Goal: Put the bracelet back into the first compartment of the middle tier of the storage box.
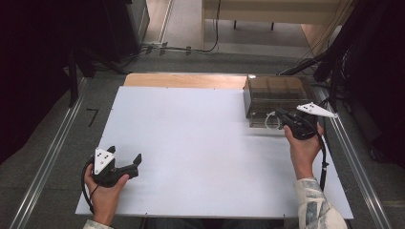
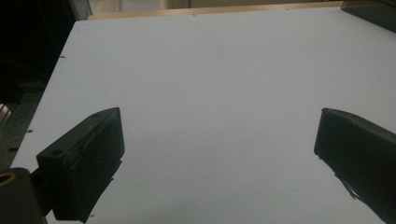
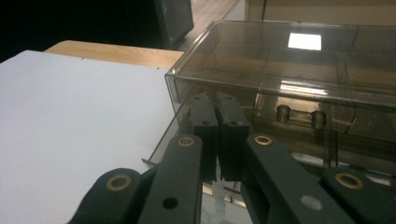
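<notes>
White loop (image 3: 215,198) shows pinched in right gripper (image 3: 218,100) view.

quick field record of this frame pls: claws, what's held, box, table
left claw: open, jaws wide apart, nothing between them, near the table's front left corner
right claw: shut, at the front of the box, a white looped strip pinched between its jaws
strip: white, thin, loop by the box front
box: clear smoky plastic, divided into compartments, at the table's far right
table: white board, wooden edge along the far side
</notes>
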Available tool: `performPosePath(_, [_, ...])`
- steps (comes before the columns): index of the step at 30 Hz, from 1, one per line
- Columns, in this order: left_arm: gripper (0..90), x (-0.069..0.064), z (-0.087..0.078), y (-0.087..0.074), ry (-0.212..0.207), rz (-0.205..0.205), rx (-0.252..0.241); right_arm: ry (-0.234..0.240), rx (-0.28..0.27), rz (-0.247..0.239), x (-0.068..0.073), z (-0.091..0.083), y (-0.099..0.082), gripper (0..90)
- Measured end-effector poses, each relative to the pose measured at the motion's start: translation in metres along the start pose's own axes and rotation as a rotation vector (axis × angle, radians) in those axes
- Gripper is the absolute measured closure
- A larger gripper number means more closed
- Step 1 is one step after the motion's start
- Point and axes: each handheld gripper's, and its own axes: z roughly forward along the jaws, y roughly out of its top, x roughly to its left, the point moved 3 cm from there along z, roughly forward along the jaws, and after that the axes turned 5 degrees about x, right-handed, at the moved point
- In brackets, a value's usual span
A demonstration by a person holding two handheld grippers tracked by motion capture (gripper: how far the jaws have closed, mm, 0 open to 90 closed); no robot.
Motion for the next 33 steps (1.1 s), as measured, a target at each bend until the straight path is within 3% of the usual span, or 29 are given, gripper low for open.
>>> performPosePath(14, [1.8,-0.001,-0.001,0.000,-0.008,0.003,-0.001,-0.006,-0.003,0.011,0.004,0.015,0.014,85.4])
performPosePath(33, [1.8,-0.001,-0.002,0.001,-0.012,0.002,-0.006,-0.001,0.044,0.015,0.009,0.040,0.004,85.4])
